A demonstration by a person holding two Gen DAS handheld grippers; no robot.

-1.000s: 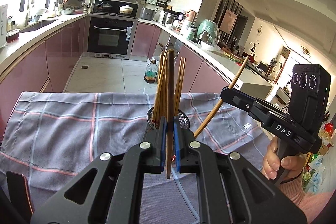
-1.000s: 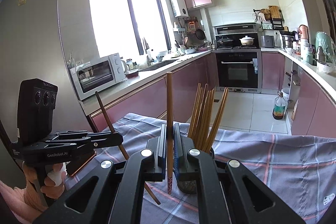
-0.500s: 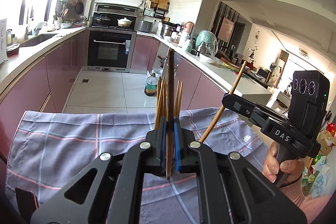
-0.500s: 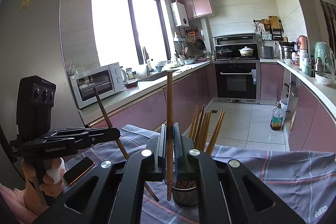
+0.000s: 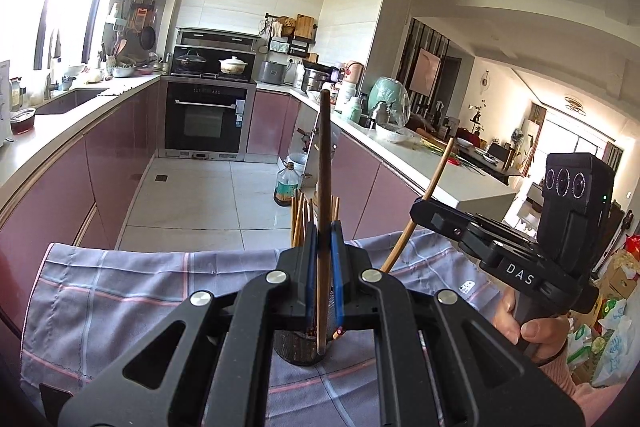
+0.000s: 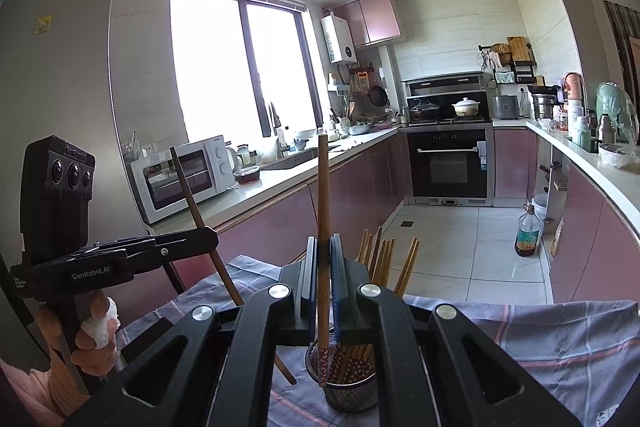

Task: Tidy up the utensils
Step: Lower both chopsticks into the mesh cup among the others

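Chopsticks point(image 6: 374, 259) stand in a mesh cup point(image 6: 352, 393) on a checked cloth point(image 6: 560, 339); left tongs point(image 5: 323, 259) and right tongs point(image 6: 322, 267) each clench one upright chopstick.

1 dark brown chopstick point(image 5: 323, 187) stands upright, clamped in the left gripper point(image 5: 323, 267). 1 lighter chopstick point(image 6: 323, 227) stands upright in the right gripper point(image 6: 323, 287), its patterned tip just inside the mesh holder point(image 6: 352, 393). The holder sits below both grippers, holding a leaning bundle of chopsticks point(image 6: 384, 259).
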